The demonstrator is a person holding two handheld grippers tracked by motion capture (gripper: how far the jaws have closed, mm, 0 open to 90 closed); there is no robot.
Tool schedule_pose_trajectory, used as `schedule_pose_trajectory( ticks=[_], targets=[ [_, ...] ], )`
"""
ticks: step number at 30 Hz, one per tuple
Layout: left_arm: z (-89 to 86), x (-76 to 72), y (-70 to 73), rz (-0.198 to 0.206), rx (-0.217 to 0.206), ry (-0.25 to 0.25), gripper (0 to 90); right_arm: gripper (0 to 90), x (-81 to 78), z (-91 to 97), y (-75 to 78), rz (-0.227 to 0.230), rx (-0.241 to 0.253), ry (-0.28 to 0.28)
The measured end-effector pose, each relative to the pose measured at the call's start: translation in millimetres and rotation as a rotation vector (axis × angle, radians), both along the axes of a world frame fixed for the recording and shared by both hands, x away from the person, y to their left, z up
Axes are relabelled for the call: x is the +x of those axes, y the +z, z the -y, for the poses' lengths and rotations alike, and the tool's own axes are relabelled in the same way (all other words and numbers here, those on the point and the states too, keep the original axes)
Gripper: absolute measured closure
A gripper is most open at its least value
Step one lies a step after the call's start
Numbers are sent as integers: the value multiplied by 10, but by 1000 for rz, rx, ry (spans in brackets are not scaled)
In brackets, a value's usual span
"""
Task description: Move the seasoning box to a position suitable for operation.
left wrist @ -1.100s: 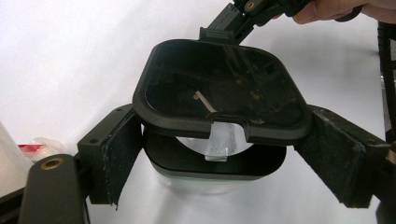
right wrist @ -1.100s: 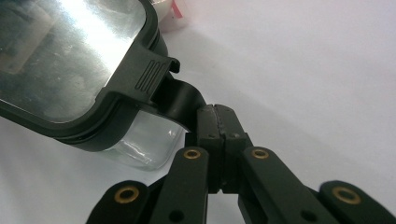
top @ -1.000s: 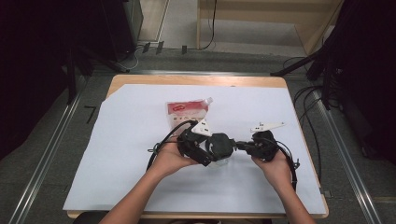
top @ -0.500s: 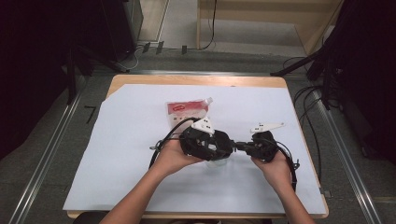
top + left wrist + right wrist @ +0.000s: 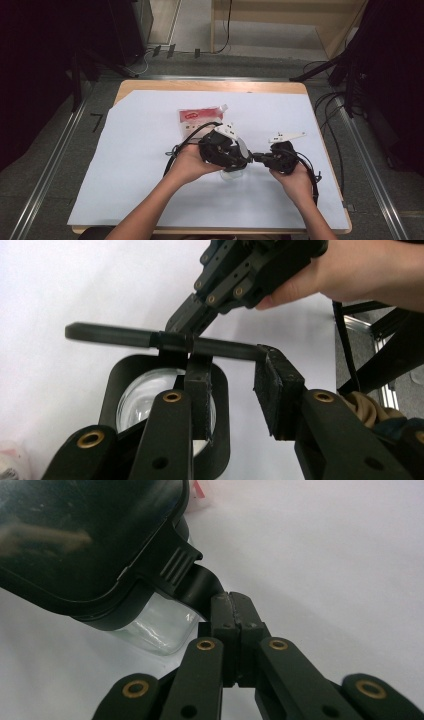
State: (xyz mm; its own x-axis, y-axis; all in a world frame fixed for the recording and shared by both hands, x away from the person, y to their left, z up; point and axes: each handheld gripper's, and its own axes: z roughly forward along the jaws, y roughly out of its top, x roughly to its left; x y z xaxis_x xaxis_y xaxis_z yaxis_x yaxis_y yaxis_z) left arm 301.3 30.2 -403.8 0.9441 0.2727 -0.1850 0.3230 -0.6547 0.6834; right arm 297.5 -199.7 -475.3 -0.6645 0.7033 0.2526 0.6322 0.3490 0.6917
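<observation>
While you hold it low over the paper-covered worktop (image 5: 125,165), the clear glass box (image 5: 155,625) shows a rounded-square black rim; your right tongs (image 5: 232,602) are clamped on the ribbed tab of its glossy black lid (image 5: 90,540); your left tongs (image 5: 232,365), palm-cradled, stand partly apart, just closing beside the lid's edge; a red pouch (image 5: 197,120) lies behind.
</observation>
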Motion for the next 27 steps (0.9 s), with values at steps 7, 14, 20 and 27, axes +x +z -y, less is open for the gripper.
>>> schedule_pose_trajectory(
  ticks=[7, 14, 20, 27],
  targets=[
    [94, 48, 10, -8, -30, -14, 724, 900, -6, -5, 1, -1, 2, 3],
    [168, 75, -15, -16, -50, -22, 746, 900, -13, -7, 0, 3, 0, 0],
    [217, 98, -62, -10, -56, -30, 745, 900, -22, -11, 4, 4, -2, -4],
    [208, 126, -89, -39, -80, -24, 736, 900, -49, 3, 6, 1, -4, 0]
  ],
)
